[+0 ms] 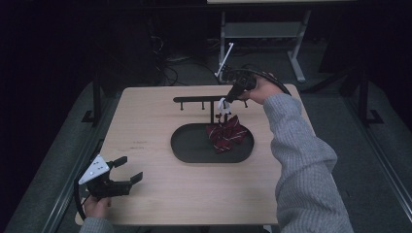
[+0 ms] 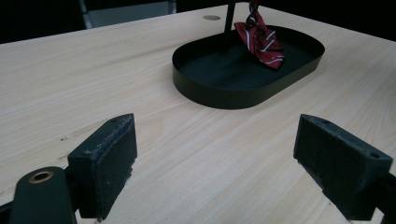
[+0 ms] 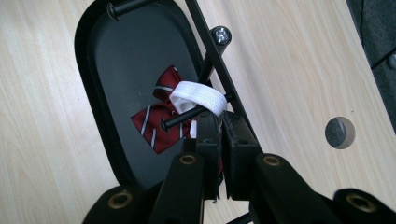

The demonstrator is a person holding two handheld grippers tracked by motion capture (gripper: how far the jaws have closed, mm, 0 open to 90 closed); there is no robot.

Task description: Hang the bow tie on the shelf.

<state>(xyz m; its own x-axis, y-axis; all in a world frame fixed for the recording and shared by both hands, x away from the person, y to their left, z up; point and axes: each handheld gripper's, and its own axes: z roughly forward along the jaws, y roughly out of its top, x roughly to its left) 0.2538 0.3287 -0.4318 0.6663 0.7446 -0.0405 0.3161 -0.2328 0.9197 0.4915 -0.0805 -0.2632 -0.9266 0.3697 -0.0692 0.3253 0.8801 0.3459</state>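
A red striped bow tie hangs over the black oval tray, its lower part on the tray floor. Its white strap lies looped over a peg of the black rack that rises from the tray. My right gripper is shut on that strap just behind the peg, and it reaches in from the far right. The tie dangles under the strap. My left gripper rests open near the table's front left corner, its jaws wide apart and nothing between them. The tie lies ahead of it.
The light wooden table has a round cable hole near the rack. Beyond the far edge stand a white desk frame and cables on the dark floor. A grey sleeve crosses the table's right side.
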